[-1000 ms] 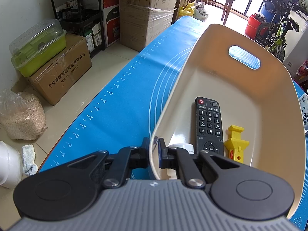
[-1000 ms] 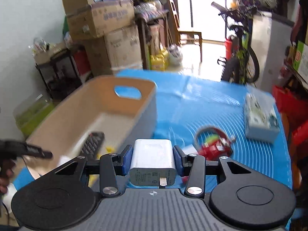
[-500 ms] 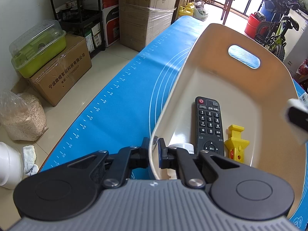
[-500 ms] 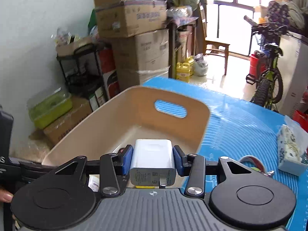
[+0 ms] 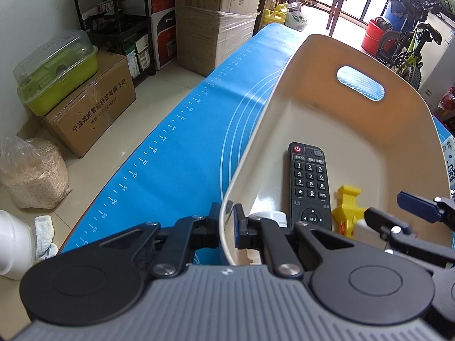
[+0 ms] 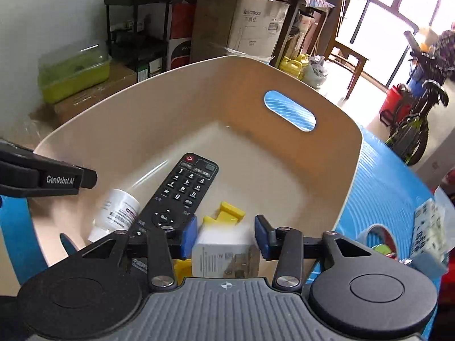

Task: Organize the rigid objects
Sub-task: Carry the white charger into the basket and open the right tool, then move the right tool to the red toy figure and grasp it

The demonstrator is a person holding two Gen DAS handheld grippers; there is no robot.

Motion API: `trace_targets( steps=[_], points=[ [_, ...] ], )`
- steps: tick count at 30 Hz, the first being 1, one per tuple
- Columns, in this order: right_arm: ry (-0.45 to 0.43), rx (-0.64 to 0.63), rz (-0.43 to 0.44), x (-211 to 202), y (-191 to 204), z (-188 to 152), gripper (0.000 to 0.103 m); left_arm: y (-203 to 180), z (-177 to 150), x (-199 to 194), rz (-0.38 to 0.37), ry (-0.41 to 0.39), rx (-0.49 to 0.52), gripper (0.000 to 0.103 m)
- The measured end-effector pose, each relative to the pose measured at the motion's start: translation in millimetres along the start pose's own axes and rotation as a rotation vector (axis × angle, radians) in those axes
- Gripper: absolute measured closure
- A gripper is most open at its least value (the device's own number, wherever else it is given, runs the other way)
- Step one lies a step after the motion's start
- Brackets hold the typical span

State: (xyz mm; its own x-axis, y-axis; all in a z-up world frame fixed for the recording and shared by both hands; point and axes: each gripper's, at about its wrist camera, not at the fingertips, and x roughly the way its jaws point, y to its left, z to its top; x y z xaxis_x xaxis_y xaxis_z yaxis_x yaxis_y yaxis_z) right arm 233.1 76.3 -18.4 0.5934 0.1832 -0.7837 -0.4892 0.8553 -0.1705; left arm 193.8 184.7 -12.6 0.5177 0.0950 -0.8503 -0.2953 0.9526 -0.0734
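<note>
A beige basket point(image 5: 312, 56) point(image 6: 227, 85) stands on the blue mat point(image 5: 184, 156). It holds a black remote point(image 5: 310, 187) point(image 6: 176, 196), a yellow plastic piece point(image 5: 348, 207) point(image 6: 227, 213) and a small white bottle point(image 6: 116, 213). My left gripper point(image 5: 227, 224) is shut on the basket's near rim. My right gripper point(image 6: 224, 237) is open inside the basket; a white charger point(image 6: 224, 253) lies loose between its blue pads, touching neither. The right gripper's fingers point(image 5: 415, 203) also show in the left wrist view.
Red tape point(image 6: 378, 238) and a tissue pack point(image 6: 426, 227) lie on the mat right of the basket. Cardboard boxes point(image 5: 216, 14), a black shelf point(image 5: 113, 14) and a green container point(image 5: 54, 71) stand beyond the table's left edge. A bicycle point(image 6: 421, 119) stands far right.
My right gripper moved left over the basket, lowered into it and opened, letting go of the white charger. My left gripper kept its hold on the rim.
</note>
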Motion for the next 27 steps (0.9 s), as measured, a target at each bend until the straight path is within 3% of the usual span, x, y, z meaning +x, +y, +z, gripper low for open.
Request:
trace_targets(
  steps=[2, 6, 10, 15, 22, 27],
  points=[
    [-0.003, 0.008, 0.013, -2, -5, 2, 0.062, 0, 0, 0, 0.002, 0.0, 0.003, 0.092],
    [-0.013, 0.02, 0.033, -5, -9, 0, 0.059, 0, 0, 0, 0.002, 0.0, 0.0, 0.092],
    [-0.075, 0.075, 0.051, -21, -22, -3, 0.042, -1, 1, 0, 0.001, 0.0, 0.0, 0.092],
    [-0.14, 0.223, 0.058, -48, -67, -7, 0.039, 0, 1, 0, -0.002, 0.0, -0.002, 0.092],
    [-0.164, 0.399, -0.097, -60, -145, -24, 0.031, 0, 0, 0, -0.004, 0.001, -0.004, 0.092],
    [-0.104, 0.5, -0.186, -41, -192, -49, 0.028, 1, 0, 0, -0.006, 0.002, -0.006, 0.092]
  ],
)
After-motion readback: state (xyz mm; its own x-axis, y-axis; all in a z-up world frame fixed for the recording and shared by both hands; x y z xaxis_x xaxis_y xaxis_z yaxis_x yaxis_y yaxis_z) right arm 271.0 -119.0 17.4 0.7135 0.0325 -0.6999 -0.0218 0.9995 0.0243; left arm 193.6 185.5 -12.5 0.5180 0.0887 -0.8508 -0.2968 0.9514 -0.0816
